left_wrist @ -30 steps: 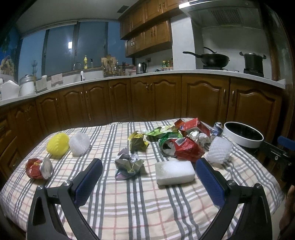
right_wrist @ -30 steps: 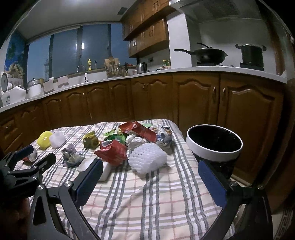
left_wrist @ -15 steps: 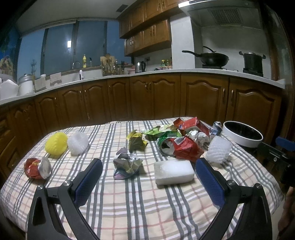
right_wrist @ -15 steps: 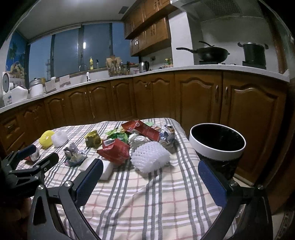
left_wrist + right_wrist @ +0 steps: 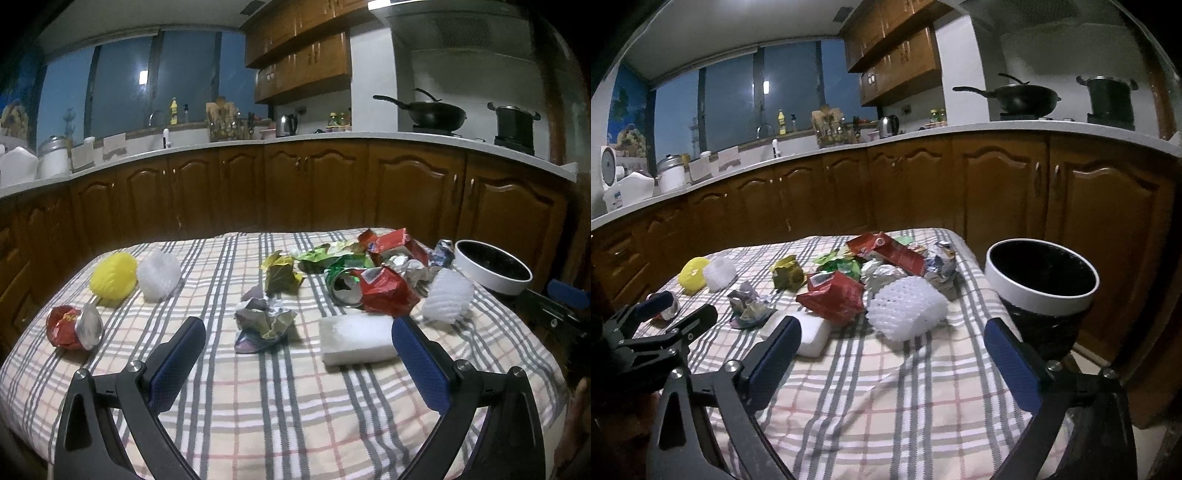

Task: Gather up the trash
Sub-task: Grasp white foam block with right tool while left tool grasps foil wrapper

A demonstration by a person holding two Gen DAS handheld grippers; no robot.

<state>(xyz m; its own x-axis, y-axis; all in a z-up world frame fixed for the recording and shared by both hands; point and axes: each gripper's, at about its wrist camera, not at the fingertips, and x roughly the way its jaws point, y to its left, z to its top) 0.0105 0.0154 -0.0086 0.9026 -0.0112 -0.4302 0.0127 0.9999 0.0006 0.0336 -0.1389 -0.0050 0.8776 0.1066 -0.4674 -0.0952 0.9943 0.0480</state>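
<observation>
Trash lies on a checked tablecloth (image 5: 295,406). My left gripper (image 5: 297,325) hovers open near the front edge, with nothing in it. Just beyond its fingertips lie a crumpled silver wrapper (image 5: 264,325) and a white foam block (image 5: 356,341). Behind them is a pile with a red crumpled bag (image 5: 384,291) and a white foam net (image 5: 447,295). My right gripper (image 5: 893,325) is wide and closing, with nothing between its jaws. The white foam net (image 5: 907,308) lies just ahead of it. A black bin with a white rim (image 5: 1034,299) stands off the table's right end.
A yellow foam net (image 5: 112,275), a second white foam net (image 5: 159,275) and a red wrapper (image 5: 72,326) lie at the table's left. The left gripper (image 5: 683,308) shows at the left of the right wrist view. Brown cabinets (image 5: 314,192) line the back.
Nothing on the table has moved. Both grippers hover almost where they were, with nothing in them.
</observation>
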